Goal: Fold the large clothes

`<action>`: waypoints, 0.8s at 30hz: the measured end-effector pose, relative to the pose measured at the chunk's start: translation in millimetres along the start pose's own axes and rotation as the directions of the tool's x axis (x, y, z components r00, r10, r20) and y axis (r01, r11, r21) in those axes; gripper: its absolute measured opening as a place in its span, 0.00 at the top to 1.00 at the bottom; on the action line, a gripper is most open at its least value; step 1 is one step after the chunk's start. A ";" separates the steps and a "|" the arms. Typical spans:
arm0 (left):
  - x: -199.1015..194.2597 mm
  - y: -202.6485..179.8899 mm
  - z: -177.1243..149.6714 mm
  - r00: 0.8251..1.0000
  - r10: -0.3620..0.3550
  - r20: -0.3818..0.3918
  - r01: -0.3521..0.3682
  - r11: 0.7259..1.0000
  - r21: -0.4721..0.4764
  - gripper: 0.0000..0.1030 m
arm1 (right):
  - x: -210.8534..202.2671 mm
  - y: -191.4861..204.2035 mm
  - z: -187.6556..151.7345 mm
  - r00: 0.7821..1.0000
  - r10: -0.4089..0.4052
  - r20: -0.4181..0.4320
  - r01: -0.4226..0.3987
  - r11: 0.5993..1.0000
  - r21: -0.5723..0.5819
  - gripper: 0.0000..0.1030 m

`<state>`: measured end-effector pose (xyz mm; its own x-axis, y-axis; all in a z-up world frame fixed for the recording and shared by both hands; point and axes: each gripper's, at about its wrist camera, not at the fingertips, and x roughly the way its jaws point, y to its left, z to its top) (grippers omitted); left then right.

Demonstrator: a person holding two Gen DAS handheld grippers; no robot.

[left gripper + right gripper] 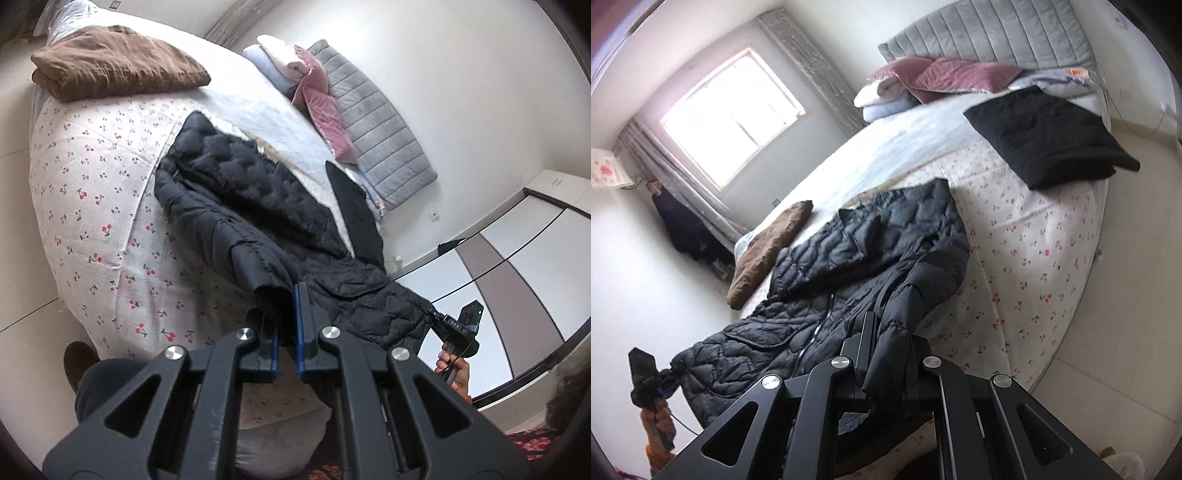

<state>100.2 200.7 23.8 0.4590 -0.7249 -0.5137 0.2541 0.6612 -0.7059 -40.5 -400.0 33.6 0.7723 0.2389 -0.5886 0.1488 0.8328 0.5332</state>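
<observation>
A black quilted puffer jacket (251, 192) lies spread on the cherry-print bedspread (92, 206), its lower part hanging over the bed's near edge. My left gripper (286, 325) is shut on the jacket's hem, the cloth pinched between the blue-edged fingers. In the right wrist view the jacket (857, 258) lies open, zipper up. My right gripper (882, 354) is shut on the jacket's sleeve end. Each gripper shows in the other's view, the right one (441, 321) and the left one (670, 373), both at the jacket's hem.
A folded brown garment (118, 62) and a folded black garment (1049, 136) lie on the bed. Pink and white pillows (923, 79) rest against a grey headboard (990, 33). A wardrobe (517, 258) stands by the bed. A window (731, 114) is behind.
</observation>
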 end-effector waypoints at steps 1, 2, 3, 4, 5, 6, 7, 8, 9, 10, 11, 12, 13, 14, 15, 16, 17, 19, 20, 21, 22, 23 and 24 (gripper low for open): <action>-3.9 -1.7 0.7 1.000 0.000 0.007 0.000 1.000 -0.001 0.92 | -5.6 2.5 0.8 1.000 0.001 0.005 -0.001 1.000 -0.004 0.92; -9.7 -3.2 2.0 1.000 -0.001 0.012 0.001 1.000 -0.001 0.93 | -9.0 3.6 1.3 1.000 0.001 0.007 -0.001 1.000 -0.005 0.92; -12.0 -5.8 0.4 1.000 -0.001 0.016 0.001 1.000 -0.002 0.93 | -14.3 5.7 3.2 1.000 0.002 0.005 -0.002 1.000 -0.006 0.92; -16.2 -8.1 1.4 1.000 -0.005 0.018 0.005 1.000 -0.001 0.92 | -16.8 7.1 4.3 1.000 0.004 0.002 -0.004 1.000 -0.009 0.92; -20.3 -11.4 2.6 1.000 -0.005 0.021 0.005 1.000 0.005 0.92 | -21.2 9.5 7.0 1.000 0.004 -0.002 -0.004 1.000 -0.017 0.92; -24.0 -15.8 3.7 1.000 -0.002 0.024 0.002 1.000 0.015 0.92 | -25.5 12.5 9.8 1.000 0.002 -0.004 -0.002 1.000 -0.026 0.92; -27.3 -19.1 4.3 1.000 0.001 0.026 -0.001 1.000 0.022 0.92 | -28.9 15.2 12.7 1.000 0.000 -0.003 0.000 0.999 -0.034 0.92; -29.6 -22.6 6.5 1.000 0.006 0.029 -0.007 0.999 0.032 0.93 | -32.5 18.4 14.6 1.000 -0.001 0.001 0.001 0.999 -0.042 0.92; -31.6 -25.1 7.5 1.000 0.008 0.029 -0.010 0.999 0.038 0.92 | -36.8 22.4 17.6 1.000 -0.001 0.006 0.001 0.999 -0.051 0.92; -32.4 -28.2 10.9 0.999 0.013 0.032 -0.014 0.999 0.044 0.92 | -39.1 25.0 19.5 1.000 0.000 0.009 0.001 0.998 -0.056 0.92; -34.2 -29.2 13.2 0.999 0.013 0.035 -0.015 0.999 0.048 0.93 | -40.5 28.0 22.7 1.000 0.002 0.012 -0.002 0.998 -0.061 0.92; -33.5 -30.8 17.3 0.999 0.014 0.040 -0.017 0.998 0.053 0.93 | -40.2 29.9 25.9 1.000 0.006 0.013 -0.005 0.998 -0.064 0.92; -32.5 -31.3 20.7 0.999 0.015 0.044 -0.017 0.998 0.057 0.92 | -39.3 30.4 27.8 1.000 0.008 0.012 -0.007 0.998 -0.065 0.92; -30.0 -30.8 24.9 0.999 0.014 0.047 -0.017 0.998 0.059 0.92 | -36.7 30.6 31.1 1.000 0.009 0.010 -0.008 0.998 -0.064 0.92; -28.7 -30.7 28.8 0.999 0.013 0.049 -0.016 0.998 0.060 0.92 | -33.2 30.5 35.3 1.000 0.009 0.010 -0.009 0.998 -0.064 0.92; -23.1 -28.9 37.4 0.998 0.015 0.053 -0.018 0.998 0.059 0.92 | -28.5 29.3 40.4 1.000 0.008 0.012 -0.007 0.998 -0.059 0.92; -18.9 -28.1 44.0 0.998 0.020 0.056 -0.023 0.998 0.059 0.92 | -23.3 27.2 45.2 1.000 0.007 0.012 -0.007 0.999 -0.050 0.92; -9.0 -25.9 60.2 0.997 0.038 0.066 -0.043 0.997 0.067 0.92 | -10.5 22.7 57.1 1.000 0.002 0.009 -0.002 1.000 -0.031 0.92; -3.0 -25.7 68.2 0.996 0.047 0.071 -0.053 0.996 0.078 0.92 | -1.9 20.3 64.5 1.000 0.001 0.005 -0.001 1.000 -0.027 0.92; 4.2 -25.8 77.6 0.995 0.057 0.076 -0.064 0.994 0.092 0.92 | 6.0 18.0 71.8 1.000 -0.001 0.003 0.001 1.000 -0.025 0.92; 12.0 -25.6 87.7 0.995 0.063 0.082 -0.071 0.992 0.100 0.92 | 13.8 16.5 79.5 1.000 -0.003 0.003 0.003 1.000 -0.020 0.92; 19.5 -24.9 97.0 0.994 0.068 0.086 -0.077 0.991 0.107 0.92 | 22.5 14.6 87.1 1.000 -0.008 0.003 0.008 1.000 -0.018 0.92; 28.4 -25.2 107.3 0.993 0.077 0.089 -0.087 0.989 0.117 0.92 | 33.1 13.1 96.1 1.000 -0.016 0.003 0.016 1.000 -0.018 0.92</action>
<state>198.2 184.2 79.3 0.5512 -0.6516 -0.5212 0.3108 0.7401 -0.5964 46.4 -429.1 79.6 0.7719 0.2242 -0.5950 0.1496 0.8455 0.5126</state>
